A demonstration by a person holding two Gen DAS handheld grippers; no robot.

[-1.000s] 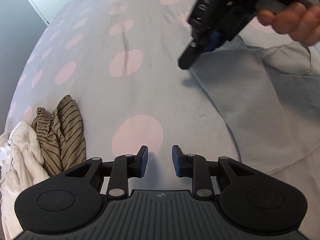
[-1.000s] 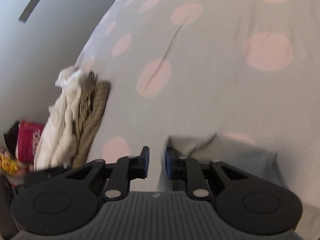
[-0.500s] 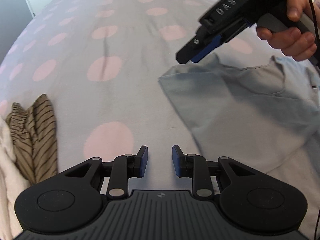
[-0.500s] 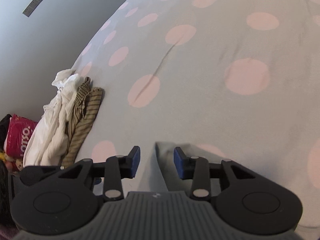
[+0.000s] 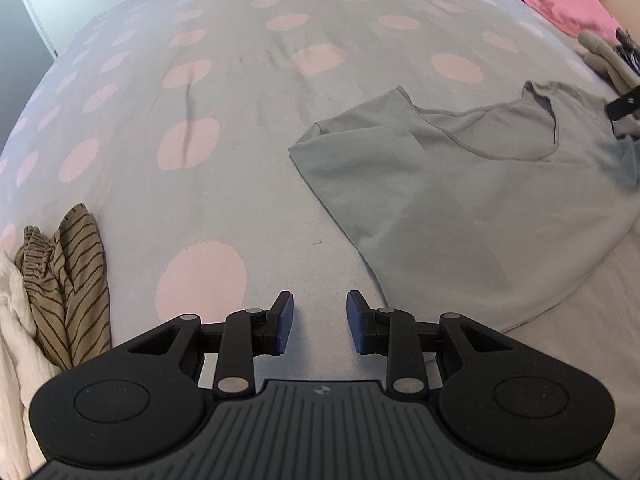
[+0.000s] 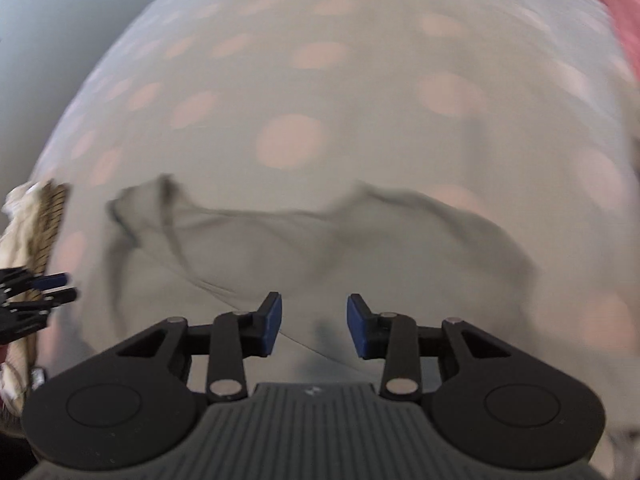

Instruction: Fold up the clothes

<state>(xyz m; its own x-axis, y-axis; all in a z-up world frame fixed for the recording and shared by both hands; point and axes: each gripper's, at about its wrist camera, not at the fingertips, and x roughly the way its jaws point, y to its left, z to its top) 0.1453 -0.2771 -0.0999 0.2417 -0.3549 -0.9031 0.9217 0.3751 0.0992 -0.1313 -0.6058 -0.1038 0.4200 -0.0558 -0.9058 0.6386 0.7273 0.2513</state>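
The grey T-shirt (image 5: 472,184) is lying spread out on the bed (image 5: 248,92), over its spotted cover, with the neckline facing the far side and the near-left sleeve folded in over the chest. A second ago the right gripper (image 6: 314,326) was pinching that sleeve's edge near the left of the shirt; since then its fingers (image 6: 271,322) have been opening, and now they are standing apart with nothing pressed between them, only the shirt lying blurred beneath. That hand is now sweeping fast across to the other side of the garment: in the left wrist view only a dark tip of it is showing at the far right edge, by the shirt's other shoulder, where half a second ago it was hovering over the near sleeve.

The left gripper (image 5: 320,322) is hanging over bare bedcover just beside the shirt's lower left hem, its fingers (image 5: 282,322) parted and grasping nothing. A striped garment (image 5: 66,284) and a white garment (image 5: 16,340) are waiting in a heap at the bed's left edge.

To my eye the first sleeve fold is done, and the right hand is heading for the opposite sleeve to match it; the body folds are not yet begun
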